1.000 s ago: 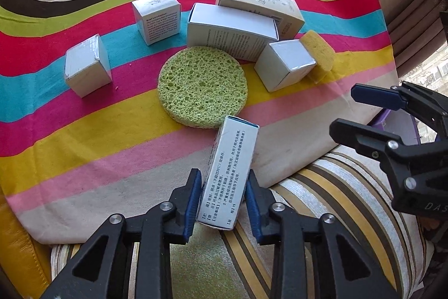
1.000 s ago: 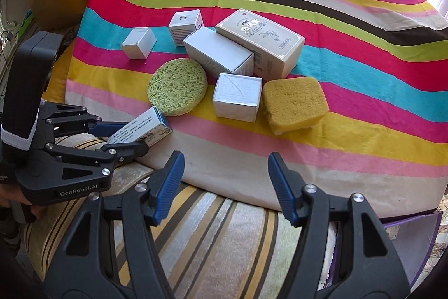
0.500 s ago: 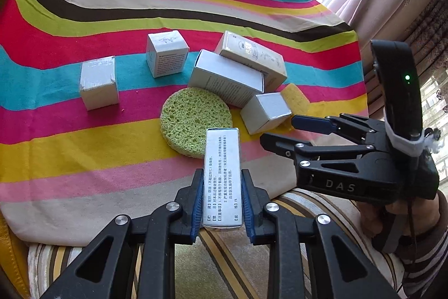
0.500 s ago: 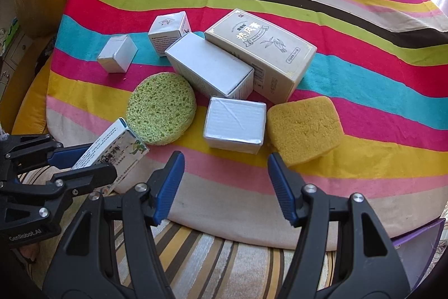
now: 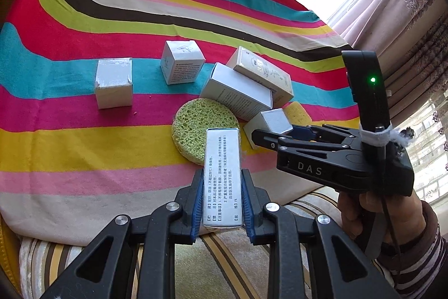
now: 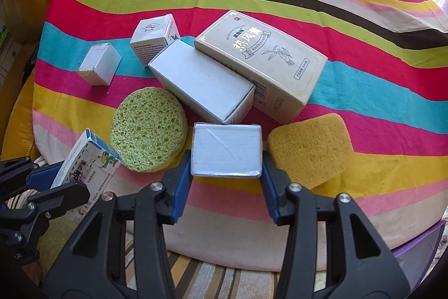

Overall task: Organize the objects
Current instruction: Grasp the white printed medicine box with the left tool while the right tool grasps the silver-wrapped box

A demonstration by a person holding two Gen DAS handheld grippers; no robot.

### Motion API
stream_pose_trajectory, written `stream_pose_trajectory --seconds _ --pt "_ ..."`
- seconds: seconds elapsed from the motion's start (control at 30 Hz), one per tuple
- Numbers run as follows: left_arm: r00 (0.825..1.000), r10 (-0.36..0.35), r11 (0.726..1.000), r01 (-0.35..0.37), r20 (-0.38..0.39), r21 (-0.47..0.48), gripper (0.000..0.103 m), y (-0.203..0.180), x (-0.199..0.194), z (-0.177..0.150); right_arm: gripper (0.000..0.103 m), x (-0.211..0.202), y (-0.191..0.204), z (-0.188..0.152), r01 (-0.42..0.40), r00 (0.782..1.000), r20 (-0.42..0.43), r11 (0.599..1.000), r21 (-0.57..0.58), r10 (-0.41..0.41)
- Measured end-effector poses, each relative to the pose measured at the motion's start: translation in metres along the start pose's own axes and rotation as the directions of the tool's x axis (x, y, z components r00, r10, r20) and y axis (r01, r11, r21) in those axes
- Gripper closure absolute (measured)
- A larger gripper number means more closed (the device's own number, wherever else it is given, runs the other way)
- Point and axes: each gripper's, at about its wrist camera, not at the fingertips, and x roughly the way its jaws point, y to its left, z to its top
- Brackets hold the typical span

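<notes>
My left gripper [image 5: 222,203] is shut on a narrow white medicine box [image 5: 222,175] with printed text, held above the cloth's near edge; it also shows in the right wrist view [image 6: 86,167]. My right gripper [image 6: 224,187] is open, its fingers on either side of a small silver box [image 6: 226,150], close to its sides. In the left wrist view the right gripper [image 5: 268,138] reaches in from the right toward that silver box [image 5: 273,122].
On the striped cloth [image 6: 364,18] lie a round green sponge [image 6: 148,129], a yellow sponge [image 6: 309,149], a long white box [image 6: 201,80], a cream tea box [image 6: 260,60], a printed cube box [image 6: 154,37] and a small silver cube [image 6: 99,67].
My right gripper has moved forward until its open fingers straddle the small silver box. My left gripper has lifted and straightened the medicine box, still gripped.
</notes>
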Motion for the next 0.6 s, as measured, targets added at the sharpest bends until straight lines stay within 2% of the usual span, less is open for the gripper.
stream_pose_trajectory --seconds 0.23,0.6 --pt "1.000 0.019 1.000 -0.019 -0.003 -0.023 0.077 0.004 0.002 0.000 0.054 0.000 0.001 0.000 0.010 1.000 0.009 1.000 0.000 -0.010" --pt "0.998 0.067 0.998 -0.067 0.012 -0.004 0.077 -0.004 -0.004 -0.001 0.055 -0.025 -0.005 -0.012 0.016 0.998 0.056 1.000 0.023 -0.018"
